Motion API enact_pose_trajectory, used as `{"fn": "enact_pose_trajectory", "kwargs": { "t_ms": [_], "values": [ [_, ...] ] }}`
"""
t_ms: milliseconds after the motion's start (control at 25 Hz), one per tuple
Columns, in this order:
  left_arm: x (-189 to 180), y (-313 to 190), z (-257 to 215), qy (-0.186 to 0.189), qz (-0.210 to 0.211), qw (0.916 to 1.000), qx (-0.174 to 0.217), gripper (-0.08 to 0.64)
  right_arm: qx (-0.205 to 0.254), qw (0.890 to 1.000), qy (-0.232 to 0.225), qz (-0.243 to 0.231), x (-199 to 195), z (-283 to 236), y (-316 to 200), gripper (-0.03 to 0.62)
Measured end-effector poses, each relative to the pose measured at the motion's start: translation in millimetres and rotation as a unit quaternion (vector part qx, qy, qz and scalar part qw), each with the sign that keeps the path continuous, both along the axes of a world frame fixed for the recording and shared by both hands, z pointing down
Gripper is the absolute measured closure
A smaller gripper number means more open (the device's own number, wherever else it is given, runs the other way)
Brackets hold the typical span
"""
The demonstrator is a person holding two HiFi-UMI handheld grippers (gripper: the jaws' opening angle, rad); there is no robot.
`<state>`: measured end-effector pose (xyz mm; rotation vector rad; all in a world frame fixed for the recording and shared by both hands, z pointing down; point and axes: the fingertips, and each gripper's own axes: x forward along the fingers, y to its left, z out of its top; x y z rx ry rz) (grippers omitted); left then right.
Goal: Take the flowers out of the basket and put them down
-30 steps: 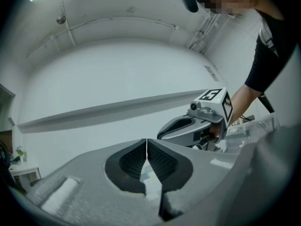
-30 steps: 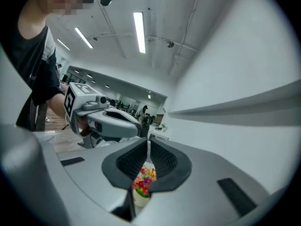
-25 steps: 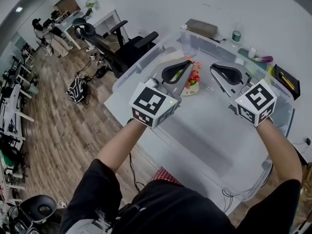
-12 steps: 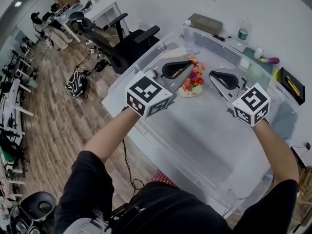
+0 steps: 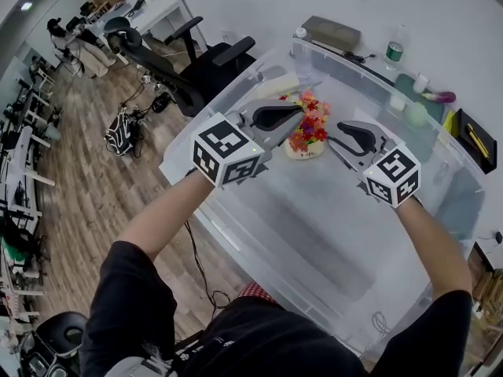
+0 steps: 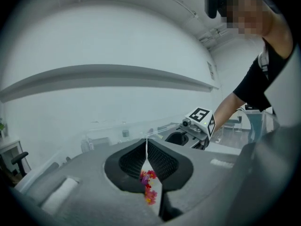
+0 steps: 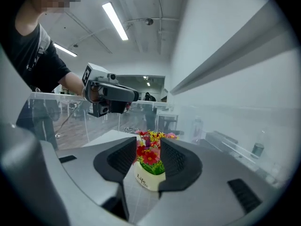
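Observation:
A small cream pot [image 5: 305, 151] of red, yellow and pink flowers [image 5: 308, 122] stands on the floor of a big clear plastic bin [image 5: 236, 238]. My left gripper [image 5: 297, 113] is shut with nothing in it and lies just left of the blooms; the flowers [image 6: 149, 188] show only through a slit below its closed jaws. My right gripper [image 5: 331, 140] is open, its jaws having just been opening. In the right gripper view the flowers [image 7: 149, 155] and pot [image 7: 147, 179] show in the gap of the right gripper [image 7: 148, 141], just ahead of the tips, with no pad pressing on them.
The bin's clear walls rise on every side of both grippers. Beyond it are a brown box [image 5: 334, 31], a bottle [image 5: 395, 50], a green object [image 5: 417, 113] and a black tray [image 5: 470, 136]. An office chair [image 5: 200, 63] stands at the left and a person [image 5: 61, 39] far back.
Both grippers have sunk into the bin and closed in on the pot from either side. The right jaws have parted; the left stay shut.

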<state>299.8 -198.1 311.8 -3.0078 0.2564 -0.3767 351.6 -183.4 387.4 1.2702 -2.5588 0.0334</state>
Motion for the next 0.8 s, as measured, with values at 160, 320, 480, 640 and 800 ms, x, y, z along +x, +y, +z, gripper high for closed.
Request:
{"fn": "enact_pose_trajectory", "kwargs": {
  "t_ms": [160,320,480,640,800],
  "values": [
    [3.5,1.9,9.6,-0.028,0.018,0.9994,0.008,0.566,-0.013,1.0,0.0,-0.008,1.2,17.3,-3.9,0.377],
    [3.4,-6.8,21.6,-0.033,0.013,0.9993,-0.013,0.566,-0.034,0.999,0.008,-0.019,0.2,43.0,-12.8,0.334],
    [1.2,-13.9,29.5,-0.037,0.01,0.9992,-0.013,0.566,-0.045,0.998,0.032,-0.034,-2.5,68.2,-26.7,0.296],
    [2.7,-13.0,28.8,-0.034,0.009,0.9994,-0.007,0.566,-0.056,0.996,0.042,-0.05,-8.2,86.7,-35.6,0.27],
    [2.0,-16.5,25.3,-0.025,0.002,0.9997,-0.009,0.566,-0.061,0.995,0.049,-0.067,-16.1,100.3,-45.8,0.244]
  ]
}}
